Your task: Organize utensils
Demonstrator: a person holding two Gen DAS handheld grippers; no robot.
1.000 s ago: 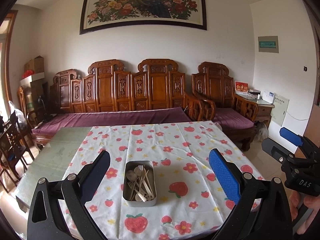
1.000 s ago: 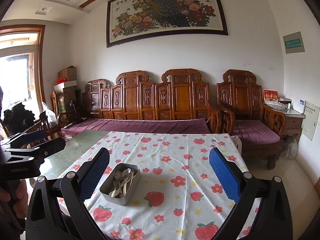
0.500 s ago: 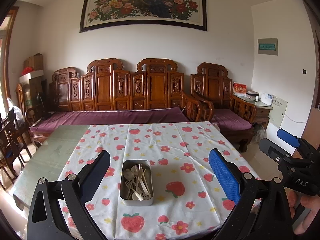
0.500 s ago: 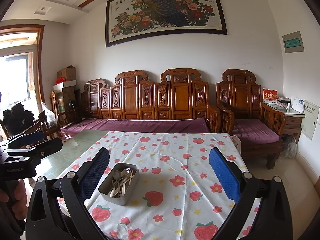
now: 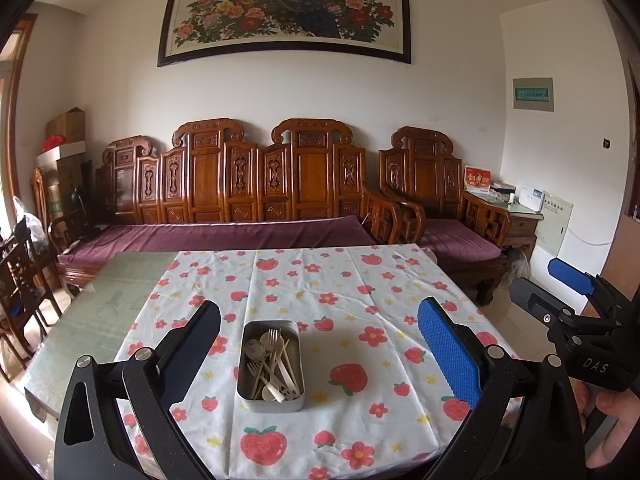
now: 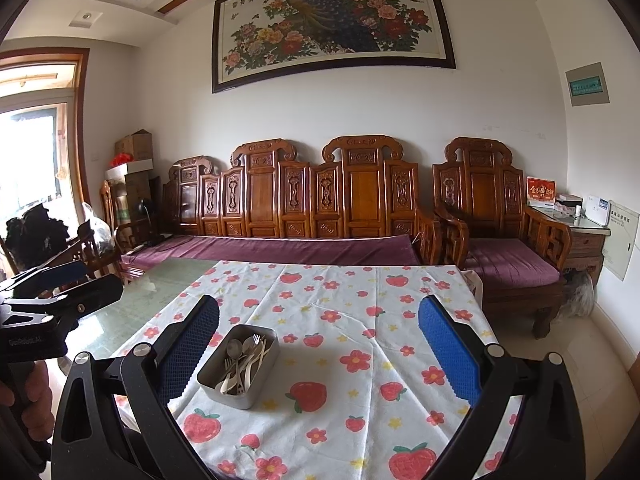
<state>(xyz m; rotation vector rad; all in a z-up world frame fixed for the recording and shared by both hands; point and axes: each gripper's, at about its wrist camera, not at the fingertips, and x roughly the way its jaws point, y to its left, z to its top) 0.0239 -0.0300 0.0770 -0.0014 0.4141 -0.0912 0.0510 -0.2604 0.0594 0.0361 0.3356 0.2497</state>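
The table (image 5: 100,320) fills the lower half of both views, its far left part bare glass and the rest under a strawberry-print cloth (image 5: 360,280) that hangs over the near edge at the bottom of the frame. On that cloth, low and left of centre in the left wrist view, sits the metal tin (image 5: 270,400), long axis running away from you toward the sofa (image 5: 240,236).

All the utensils (image 5: 269,364) you can see lie inside the tin, jumbled and crossing, spoon bowls and fork tines mostly toward the far end; none lies loose on the cloth. That fits either a heap waiting to be sorted out or a set already gathered into its box, so read it both ways.

Your left gripper (image 5: 319,344) hangs with its jaws spread wide and nothing between them, and the tin sits between its fingers, slightly left of the midline. Your right gripper (image 6: 319,344) is likewise spread and empty; from it the tin (image 6: 224,390) lies at lower left, beside its left finger and skewed. The left hand is the nearer and squarer to the tin.

Room is generous: bare cloth right of the tin and beyond it, the near table edge the only close limit.
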